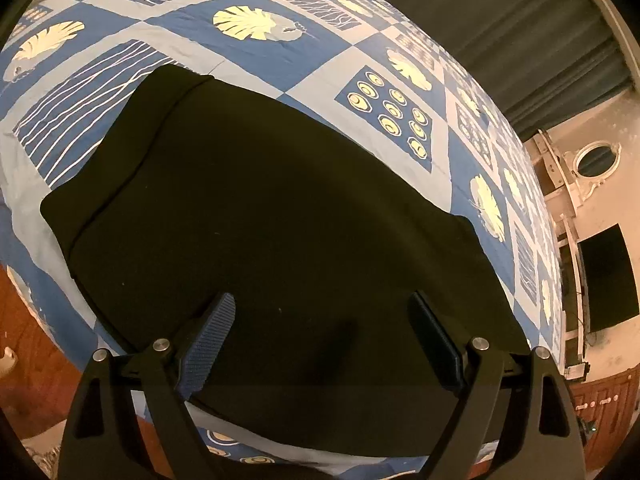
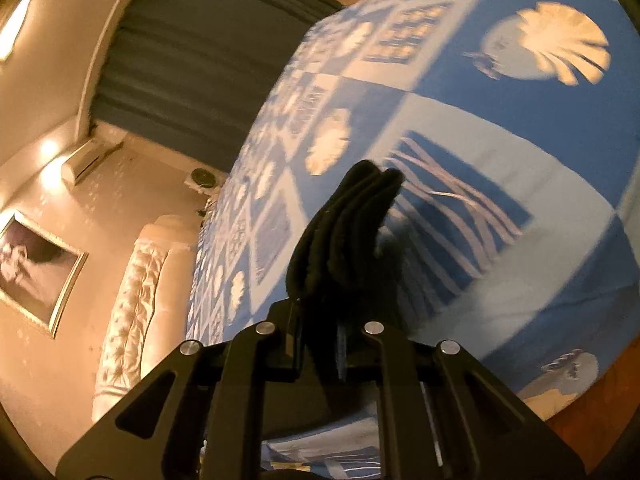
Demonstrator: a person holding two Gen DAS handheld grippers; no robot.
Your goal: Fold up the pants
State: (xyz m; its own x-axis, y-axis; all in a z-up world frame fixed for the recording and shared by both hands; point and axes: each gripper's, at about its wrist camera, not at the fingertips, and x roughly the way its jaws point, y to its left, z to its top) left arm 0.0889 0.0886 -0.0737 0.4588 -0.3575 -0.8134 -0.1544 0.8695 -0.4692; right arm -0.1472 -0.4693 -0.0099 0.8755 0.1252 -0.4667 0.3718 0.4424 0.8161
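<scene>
Already the right hand-held gripper (image 2: 340, 320) is clamped on a thick bunch of the black pants (image 1: 272, 216) lying near the bed's (image 1: 320, 64) front edge – yet the left hand-held gripper (image 1: 320, 336) hovers wide open above them, pinning nothing, so the layers may drag and skew.

Blue patterned bedspread (image 1: 360, 52), dark curtain (image 1: 500, 32), framed picture (image 2: 36, 268), tufted headboard (image 2: 132, 300)

Black pants (image 1: 280, 208), blue-and-white patchwork bedspread (image 1: 168, 40) with cream leaves
</scene>
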